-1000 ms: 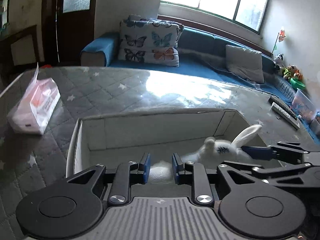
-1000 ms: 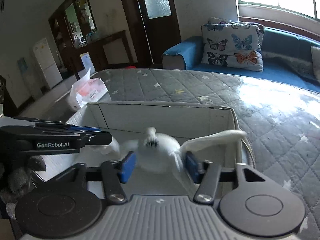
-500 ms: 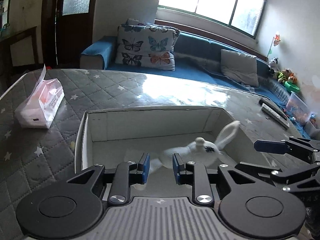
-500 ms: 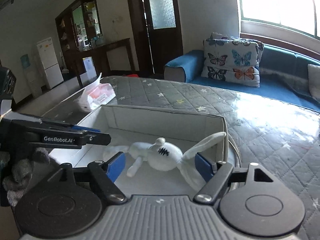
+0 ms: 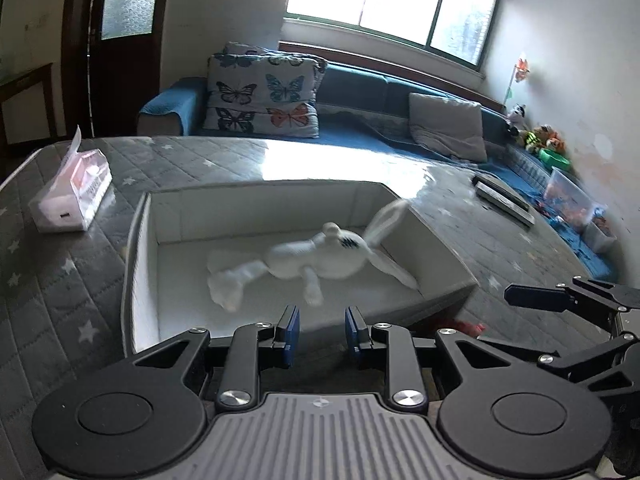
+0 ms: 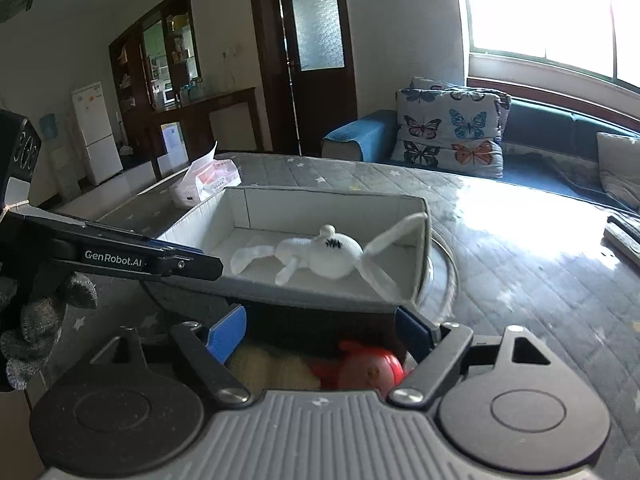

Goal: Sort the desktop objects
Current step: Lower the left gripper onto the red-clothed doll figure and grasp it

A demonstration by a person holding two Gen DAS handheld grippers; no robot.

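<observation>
white knitted rabbit (image 6: 320, 254) lies flat in the grey storage box (image 5: 434, 240), apparently sorted away. right gripper (image 6: 324, 330), jaws opening and empty, hangs over a red toy (image 6: 370, 368), seemingly next; left gripper (image 5: 322, 332) sits part-open, empty, side marked "genrobot.ai".

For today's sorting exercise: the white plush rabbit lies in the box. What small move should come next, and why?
Probably lower the right gripper, its jaws opening with nothing between them, onto the red toy below, since the white plush rabbit already lies in the grey fabric box.
</observation>
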